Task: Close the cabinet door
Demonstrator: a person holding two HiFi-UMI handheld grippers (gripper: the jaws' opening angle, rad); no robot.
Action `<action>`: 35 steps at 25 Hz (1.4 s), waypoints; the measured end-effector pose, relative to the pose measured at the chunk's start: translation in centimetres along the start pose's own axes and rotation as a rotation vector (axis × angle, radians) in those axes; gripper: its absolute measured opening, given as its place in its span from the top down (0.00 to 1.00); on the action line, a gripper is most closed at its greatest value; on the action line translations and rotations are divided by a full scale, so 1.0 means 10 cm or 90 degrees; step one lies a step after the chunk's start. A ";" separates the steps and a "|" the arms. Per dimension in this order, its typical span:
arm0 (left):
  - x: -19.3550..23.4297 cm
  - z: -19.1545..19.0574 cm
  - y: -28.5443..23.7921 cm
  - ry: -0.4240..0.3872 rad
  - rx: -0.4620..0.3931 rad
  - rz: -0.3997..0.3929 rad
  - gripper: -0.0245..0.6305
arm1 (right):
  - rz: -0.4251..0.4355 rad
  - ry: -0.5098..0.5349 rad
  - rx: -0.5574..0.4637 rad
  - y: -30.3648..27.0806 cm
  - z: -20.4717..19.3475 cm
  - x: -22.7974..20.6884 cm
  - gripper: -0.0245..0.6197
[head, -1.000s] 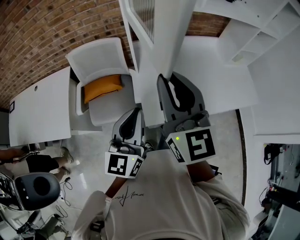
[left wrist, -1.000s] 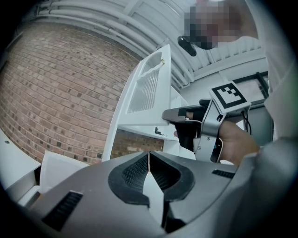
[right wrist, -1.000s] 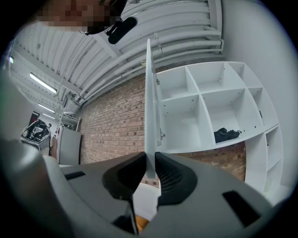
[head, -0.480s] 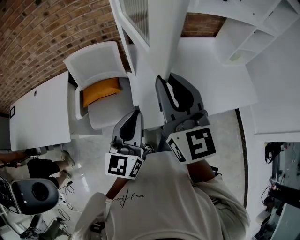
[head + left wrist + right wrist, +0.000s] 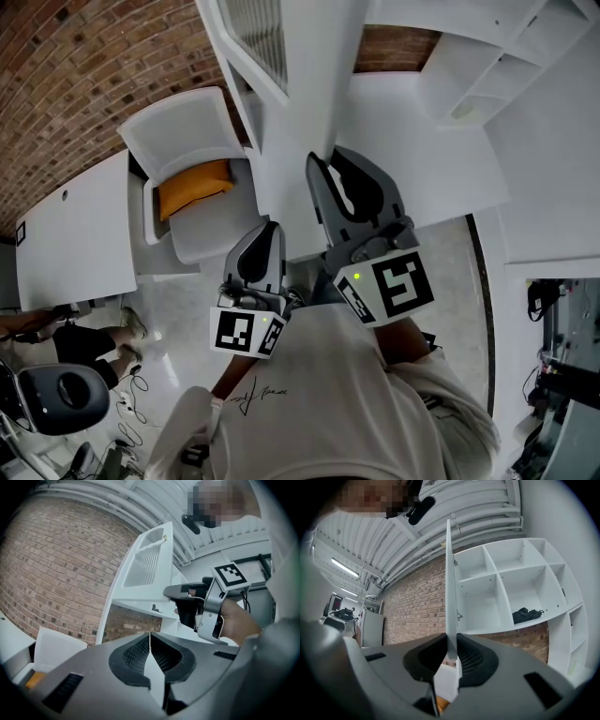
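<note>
The white cabinet door [image 5: 319, 56] stands open, edge-on at the top middle of the head view. My right gripper [image 5: 322, 161] is shut on its lower edge. In the right gripper view the door [image 5: 449, 583] is a thin vertical strip running down between the jaws of the right gripper [image 5: 451, 656], with the open white cabinet [image 5: 506, 588] to its right. My left gripper [image 5: 271, 228] hangs lower and to the left, shut with nothing in it. In the left gripper view the left gripper [image 5: 150, 641] has its tips pressed together below the slatted door [image 5: 147, 559] and the right gripper [image 5: 171, 591].
A white chair [image 5: 178, 131] with an orange cushion [image 5: 192, 185] stands left of the door, against a brick wall [image 5: 84, 66]. A white table [image 5: 70, 234] lies further left. Something black [image 5: 527, 615] sits on a cabinet shelf. A person's legs [image 5: 66, 333] and a black chair [image 5: 58, 394] are at lower left.
The door's edge and the right gripper on it have drifted slightly left in the head view, and the chair and table have slid left with them. The left gripper has barely moved.
</note>
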State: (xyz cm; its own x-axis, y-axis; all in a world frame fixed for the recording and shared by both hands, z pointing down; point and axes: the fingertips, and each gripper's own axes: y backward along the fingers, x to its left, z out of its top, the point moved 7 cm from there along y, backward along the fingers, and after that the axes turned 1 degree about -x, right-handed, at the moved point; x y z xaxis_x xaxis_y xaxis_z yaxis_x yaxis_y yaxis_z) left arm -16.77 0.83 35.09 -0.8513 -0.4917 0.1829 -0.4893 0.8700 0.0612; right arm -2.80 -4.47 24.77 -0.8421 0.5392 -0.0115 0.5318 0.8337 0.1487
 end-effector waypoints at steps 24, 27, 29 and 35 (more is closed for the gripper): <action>-0.05 -0.03 -0.30 0.010 -0.002 -0.022 0.93 | 0.034 0.001 0.009 0.01 0.01 -0.28 0.86; -0.05 -0.04 -0.31 0.012 -0.002 -0.022 0.93 | 0.036 0.000 0.009 0.01 0.01 -0.31 0.86; -0.05 -0.05 -0.33 0.012 0.000 -0.024 0.93 | 0.043 -0.001 0.009 0.01 0.01 -0.33 0.86; -0.05 -0.06 -0.38 0.014 0.006 -0.026 0.93 | 0.062 -0.004 0.012 0.00 0.01 -0.40 0.86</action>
State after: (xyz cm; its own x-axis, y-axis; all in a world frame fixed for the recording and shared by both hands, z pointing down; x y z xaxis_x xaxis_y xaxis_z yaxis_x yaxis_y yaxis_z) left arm -14.39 -2.18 35.40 -0.8262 -0.5258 0.2024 -0.5256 0.8487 0.0595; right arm 0.55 -6.59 24.74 -0.7853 0.6191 -0.0039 0.6134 0.7789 0.1310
